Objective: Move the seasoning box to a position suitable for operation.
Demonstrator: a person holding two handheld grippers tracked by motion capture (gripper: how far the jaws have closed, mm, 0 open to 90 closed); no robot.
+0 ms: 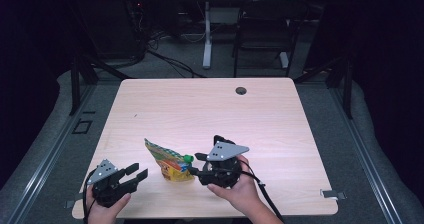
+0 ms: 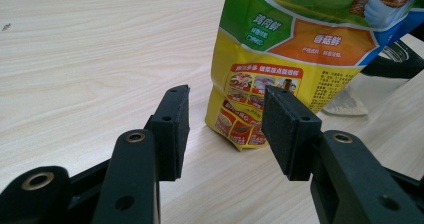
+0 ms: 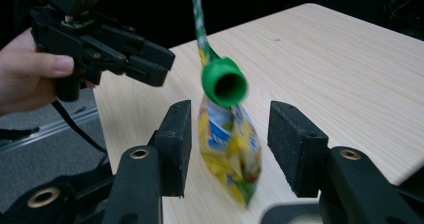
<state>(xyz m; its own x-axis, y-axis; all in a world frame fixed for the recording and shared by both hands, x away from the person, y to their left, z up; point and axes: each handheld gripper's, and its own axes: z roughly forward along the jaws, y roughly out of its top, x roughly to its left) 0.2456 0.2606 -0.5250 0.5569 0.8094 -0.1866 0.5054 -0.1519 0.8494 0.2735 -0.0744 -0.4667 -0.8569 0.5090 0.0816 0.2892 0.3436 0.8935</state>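
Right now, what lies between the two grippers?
The yellow-green pouch stands between left gripper and right gripper, its green cap toward the right one, in the high view.

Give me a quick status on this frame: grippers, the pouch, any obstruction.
Left gripper open, holding nothing, fingers aimed at pouch. Right gripper open, straddling the green-capped pouch, not clamped. Pouch stands on the table. Nothing in the way.

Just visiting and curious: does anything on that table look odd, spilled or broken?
Nothing spilled or broken. The one oddity is the yellow-and-green spouted food pouch: it leans over rather than standing straight, and its green cap points sideways at the open right gripper. The left gripper is open too, touching nothing.
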